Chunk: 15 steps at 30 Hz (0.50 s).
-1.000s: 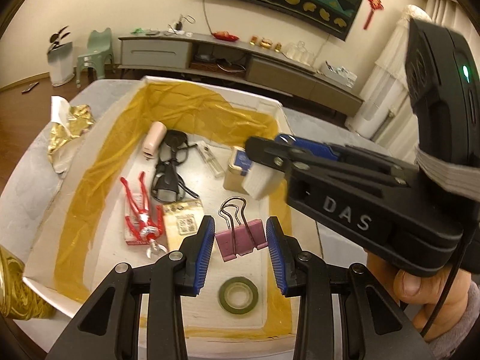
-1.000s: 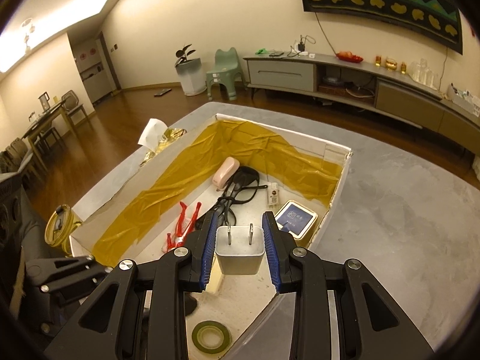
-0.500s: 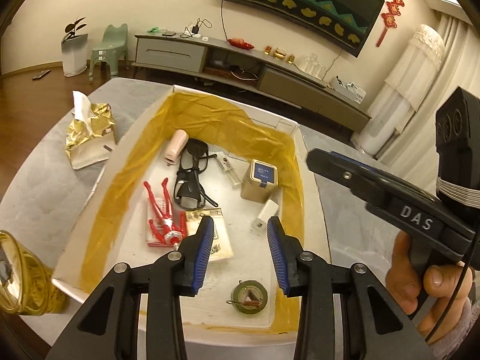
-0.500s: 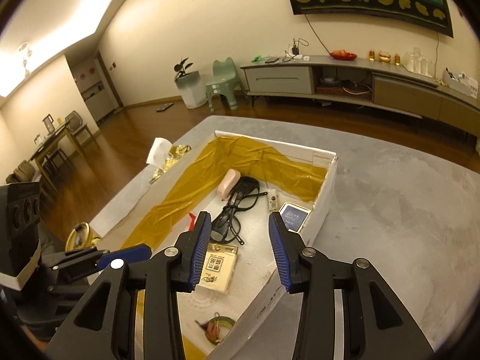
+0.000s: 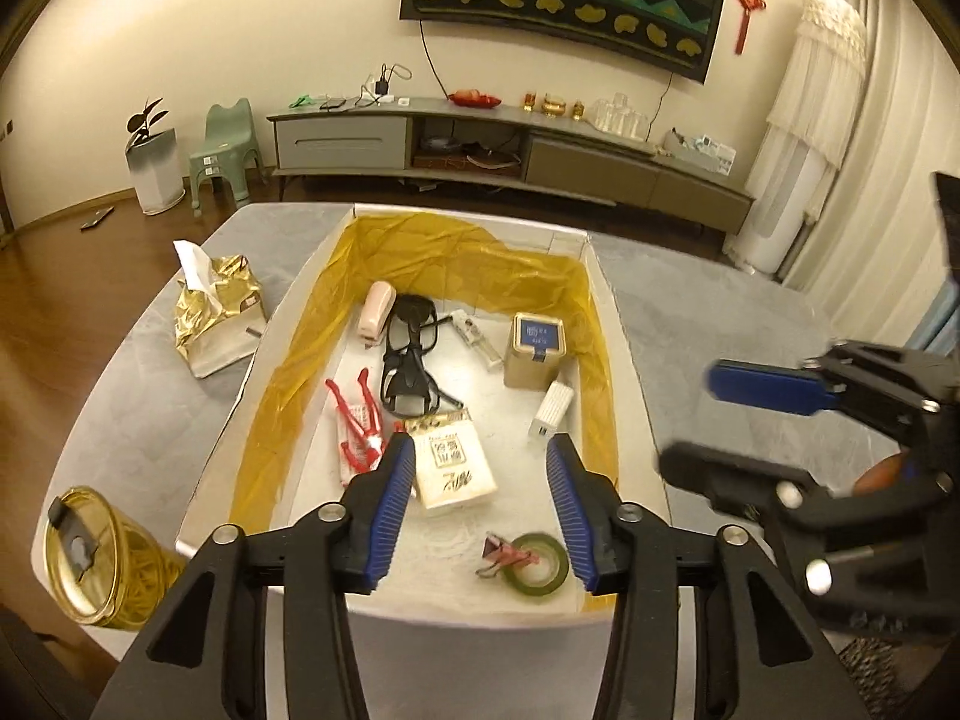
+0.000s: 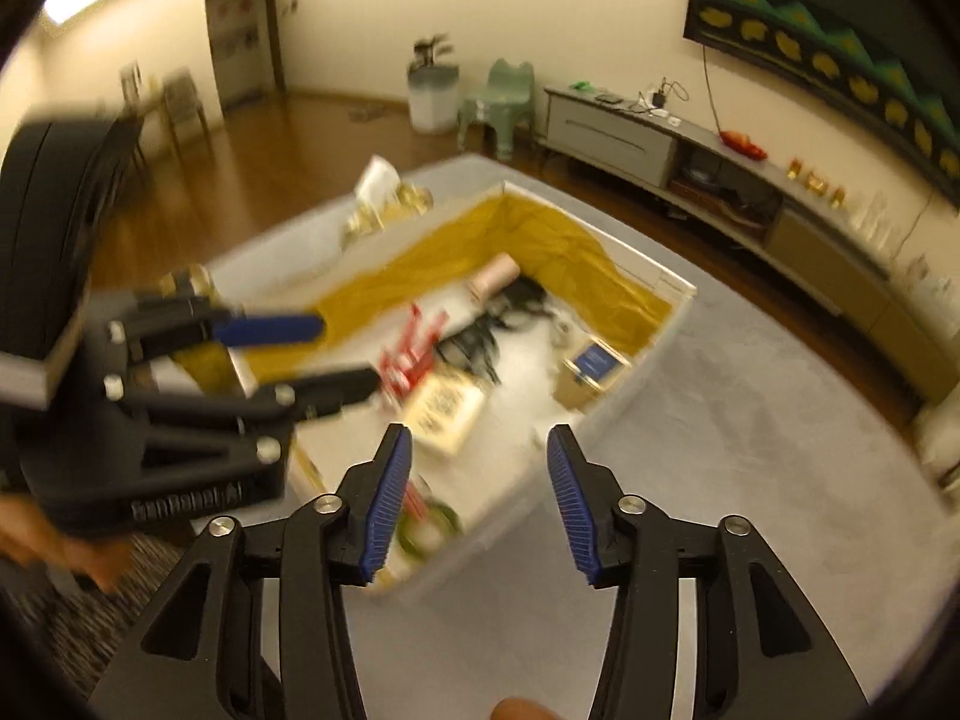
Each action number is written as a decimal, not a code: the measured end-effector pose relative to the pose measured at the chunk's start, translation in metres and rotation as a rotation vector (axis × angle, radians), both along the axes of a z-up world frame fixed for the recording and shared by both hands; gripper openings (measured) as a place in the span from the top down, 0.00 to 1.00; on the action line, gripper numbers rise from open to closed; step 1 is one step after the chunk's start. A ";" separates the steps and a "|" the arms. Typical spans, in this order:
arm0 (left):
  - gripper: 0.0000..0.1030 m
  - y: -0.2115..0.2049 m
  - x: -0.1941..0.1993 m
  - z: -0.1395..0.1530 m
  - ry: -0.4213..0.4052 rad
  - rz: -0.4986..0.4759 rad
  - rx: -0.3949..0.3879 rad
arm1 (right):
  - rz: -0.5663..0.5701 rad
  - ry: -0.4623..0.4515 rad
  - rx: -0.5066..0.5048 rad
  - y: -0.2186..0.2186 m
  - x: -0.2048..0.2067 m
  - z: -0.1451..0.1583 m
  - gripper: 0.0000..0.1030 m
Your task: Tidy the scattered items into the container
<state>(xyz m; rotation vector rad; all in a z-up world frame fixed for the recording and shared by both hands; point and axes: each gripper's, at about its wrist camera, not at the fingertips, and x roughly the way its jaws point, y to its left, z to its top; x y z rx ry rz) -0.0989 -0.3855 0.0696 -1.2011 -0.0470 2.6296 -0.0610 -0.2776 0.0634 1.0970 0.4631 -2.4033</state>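
Now both my grippers are empty, and that is the change that matters. My left gripper (image 5: 480, 504) has its blue pads spread wide with nothing between them; a second ago the pink binder clip sat in front of it, and now that binder clip (image 5: 503, 551) lies below and just right of centre, touching the green tape roll (image 5: 539, 564) on the floor of the white box (image 5: 621, 324). Well off to the left of my left gripper, outside the box, the gold-lidded jar (image 5: 99, 558) and the gold tissue pack (image 5: 219, 312) stand on the grey table (image 5: 708, 312). Ahead, inside the box, lie the red pliers (image 5: 355, 420), the black glasses (image 5: 411, 360), the card packet (image 5: 453, 459) between my pads, then the white charger (image 5: 553, 417) beside the gold tin (image 5: 536, 351).

That charger was pinched in my right gripper (image 6: 480, 498) a second ago; now the right one is spread open too, pulled back over bare table on the box's right side, its view blurred by motion.

I judge the tidying nearly or wholly finished: nothing small shows loose on the table, though whether the jar and tissue pack count, I cannot tell.
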 end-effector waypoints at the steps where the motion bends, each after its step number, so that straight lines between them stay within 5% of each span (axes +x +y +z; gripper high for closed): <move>1: 0.41 0.002 0.000 -0.001 -0.021 -0.009 -0.005 | -0.004 -0.004 0.016 0.001 0.003 0.000 0.44; 3: 0.29 0.006 0.002 -0.004 -0.052 -0.013 -0.011 | 0.012 -0.069 0.012 0.005 0.005 -0.004 0.44; 7: 0.24 0.011 0.004 -0.009 -0.131 0.015 -0.011 | 0.016 -0.242 0.035 0.012 -0.007 -0.015 0.44; 15: 0.22 -0.005 0.003 -0.011 -0.206 0.119 0.028 | 0.065 -0.324 0.227 0.002 -0.028 -0.016 0.44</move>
